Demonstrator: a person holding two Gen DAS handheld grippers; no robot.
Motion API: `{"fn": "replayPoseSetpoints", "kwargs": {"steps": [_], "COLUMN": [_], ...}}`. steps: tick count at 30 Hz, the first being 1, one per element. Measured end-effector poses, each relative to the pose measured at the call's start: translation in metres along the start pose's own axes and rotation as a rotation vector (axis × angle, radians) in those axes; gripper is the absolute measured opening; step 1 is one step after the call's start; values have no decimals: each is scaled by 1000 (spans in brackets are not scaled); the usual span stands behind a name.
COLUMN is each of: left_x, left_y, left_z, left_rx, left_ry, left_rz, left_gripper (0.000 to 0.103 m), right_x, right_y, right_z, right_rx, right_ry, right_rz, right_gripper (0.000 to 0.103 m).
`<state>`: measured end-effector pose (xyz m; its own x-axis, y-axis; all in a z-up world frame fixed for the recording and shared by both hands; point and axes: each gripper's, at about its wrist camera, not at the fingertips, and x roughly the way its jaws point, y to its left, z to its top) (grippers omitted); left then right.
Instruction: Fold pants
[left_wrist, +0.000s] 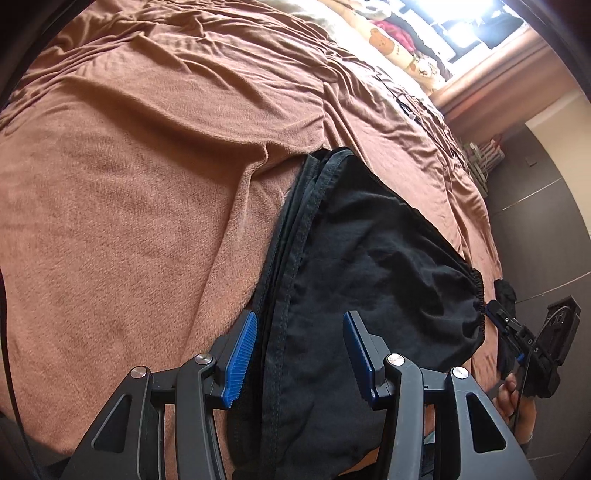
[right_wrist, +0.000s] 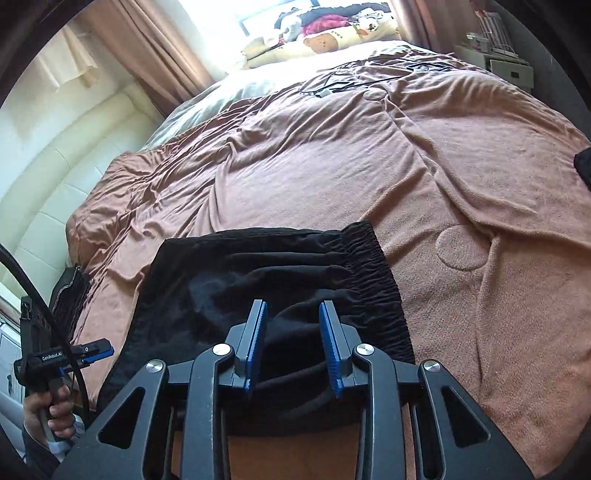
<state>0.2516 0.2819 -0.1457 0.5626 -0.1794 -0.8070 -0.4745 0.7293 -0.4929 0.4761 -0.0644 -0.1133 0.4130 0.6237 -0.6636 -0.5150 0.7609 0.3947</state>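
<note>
Black pants (left_wrist: 373, 273) lie folded into a compact rectangle on the brown blanket near the bed's front edge. They also show in the right wrist view (right_wrist: 266, 280), with the elastic waistband (right_wrist: 380, 280) on the right. My left gripper (left_wrist: 299, 339) is open, its blue pads either side of the hem edges, just above the fabric. My right gripper (right_wrist: 293, 332) is open over the near part of the pants, holding nothing. The right gripper also shows in the left wrist view (left_wrist: 502, 321), at the waistband side. The left gripper shows in the right wrist view (right_wrist: 96, 350).
The brown blanket (right_wrist: 461, 184) covers the bed, wrinkled. Cables (right_wrist: 332, 86) and pillows (right_wrist: 332, 40) lie at the far end by the window. A black bag (right_wrist: 70, 295) sits at the bed's left side. A dark item (right_wrist: 583, 162) lies at the right.
</note>
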Motion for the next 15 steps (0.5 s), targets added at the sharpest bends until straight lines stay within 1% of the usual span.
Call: {"fn": "replayPoseSetpoints", "kwargs": {"steps": [4,6,13,15], "left_x": [13,20,39,43], "left_y": [-1,-1,6,9], "left_z": [13,19,34,35], "left_rx": [33,44,43,39], "left_ry": [27,43,71,79], "left_rz": [11,13,2,-11], "left_gripper": [51,51,51,51], "right_x": [17,26,53,57], "right_y": [6,5,-6,-6], "right_z": [11,17,28,31], "right_rx": [-23,-19,68,74], "right_ry": [3,10,60,54], "right_rz": [-21,-46,-127,-177], "right_gripper": [27,27,27,26]}}
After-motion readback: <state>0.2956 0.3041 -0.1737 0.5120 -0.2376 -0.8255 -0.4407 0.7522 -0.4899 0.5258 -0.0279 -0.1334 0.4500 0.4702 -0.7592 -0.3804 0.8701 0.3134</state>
